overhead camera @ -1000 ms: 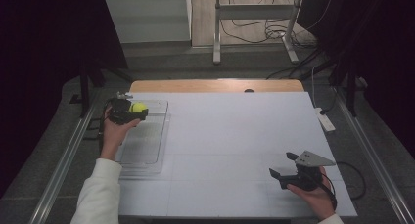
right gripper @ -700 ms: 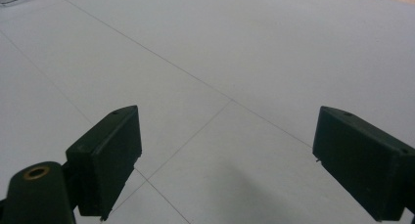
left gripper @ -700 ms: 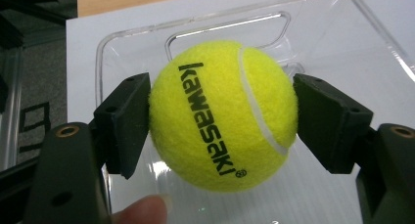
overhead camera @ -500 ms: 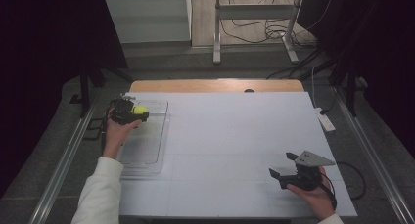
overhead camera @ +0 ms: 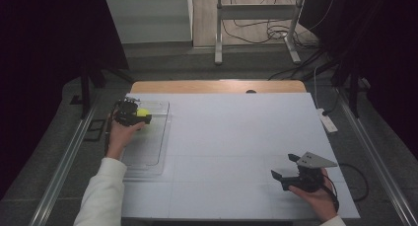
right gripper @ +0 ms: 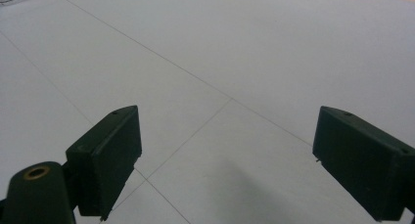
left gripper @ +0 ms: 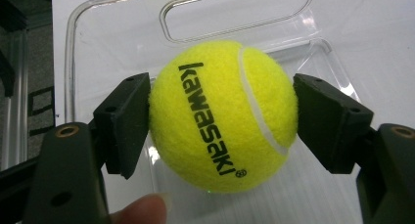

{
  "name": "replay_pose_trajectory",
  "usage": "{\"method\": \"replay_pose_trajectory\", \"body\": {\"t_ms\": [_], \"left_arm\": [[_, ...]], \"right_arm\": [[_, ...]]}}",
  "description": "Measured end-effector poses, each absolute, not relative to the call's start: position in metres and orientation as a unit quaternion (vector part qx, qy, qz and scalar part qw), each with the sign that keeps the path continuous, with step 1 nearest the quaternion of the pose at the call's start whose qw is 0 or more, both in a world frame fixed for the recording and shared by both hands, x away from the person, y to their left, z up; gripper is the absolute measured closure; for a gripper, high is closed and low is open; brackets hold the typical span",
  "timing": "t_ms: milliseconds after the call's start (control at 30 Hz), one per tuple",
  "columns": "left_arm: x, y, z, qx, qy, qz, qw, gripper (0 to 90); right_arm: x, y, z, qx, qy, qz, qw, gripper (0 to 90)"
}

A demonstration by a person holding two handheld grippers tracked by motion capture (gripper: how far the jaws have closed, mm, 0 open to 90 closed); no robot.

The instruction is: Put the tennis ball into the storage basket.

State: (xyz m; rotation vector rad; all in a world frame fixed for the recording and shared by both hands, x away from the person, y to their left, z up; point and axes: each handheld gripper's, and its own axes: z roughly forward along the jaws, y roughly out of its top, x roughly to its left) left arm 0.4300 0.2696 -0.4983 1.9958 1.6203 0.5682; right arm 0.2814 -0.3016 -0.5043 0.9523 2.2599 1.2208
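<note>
While clamped between both pads of the left gripper (left gripper: 222,117), yellow tennis ball (left gripper: 223,115) held over clear plastic tray (overhead camera: 156,137) at table's left; right gripper (overhead camera: 288,172) parted, empty, above white tabletop (overhead camera: 236,137).

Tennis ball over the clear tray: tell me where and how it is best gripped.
Grip the tennis ball across its widest middle, one pad on each opposite side, as the left tool does now. It is round and fuzzy, so an off-centre pinch would likely squeeze it out. Come from the person's side, above the clear tray, whose raised rim blocks a low sideways approach.
</note>
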Motion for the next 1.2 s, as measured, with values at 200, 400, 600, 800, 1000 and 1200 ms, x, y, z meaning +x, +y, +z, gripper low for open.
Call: {"method": "replay_pose_trajectory", "body": {"t_ms": [200, 400, 600, 800, 1000, 1200], "left_arm": [[0.431, 0.268, -0.5, 0.734, 0.597, 0.211, 0.246, 26.4], [0.433, 0.265, -0.502, 0.741, 0.592, 0.221, 0.228, 26.0], [0.433, 0.264, -0.503, 0.742, 0.591, 0.226, 0.222, 25.7], [0.433, 0.265, -0.502, 0.736, 0.595, 0.225, 0.232, 20.7], [0.431, 0.268, -0.5, 0.728, 0.6, 0.213, 0.255, 15.0], [0.425, 0.269, -0.493, 0.723, 0.596, 0.221, 0.27, 12.1]], "right_arm": [[0.282, -0.302, -0.504, 0.341, 0.809, 0.435, 0.2, 11.3], [0.281, -0.302, -0.504, 0.341, 0.809, 0.436, 0.2, 11.3], [0.282, -0.302, -0.504, 0.34, 0.809, 0.436, 0.2, 11.3], [0.281, -0.302, -0.504, 0.341, 0.808, 0.437, 0.201, 11.3], [0.281, -0.302, -0.504, 0.341, 0.807, 0.437, 0.202, 11.3], [0.281, -0.302, -0.504, 0.341, 0.807, 0.437, 0.202, 11.3]]}}
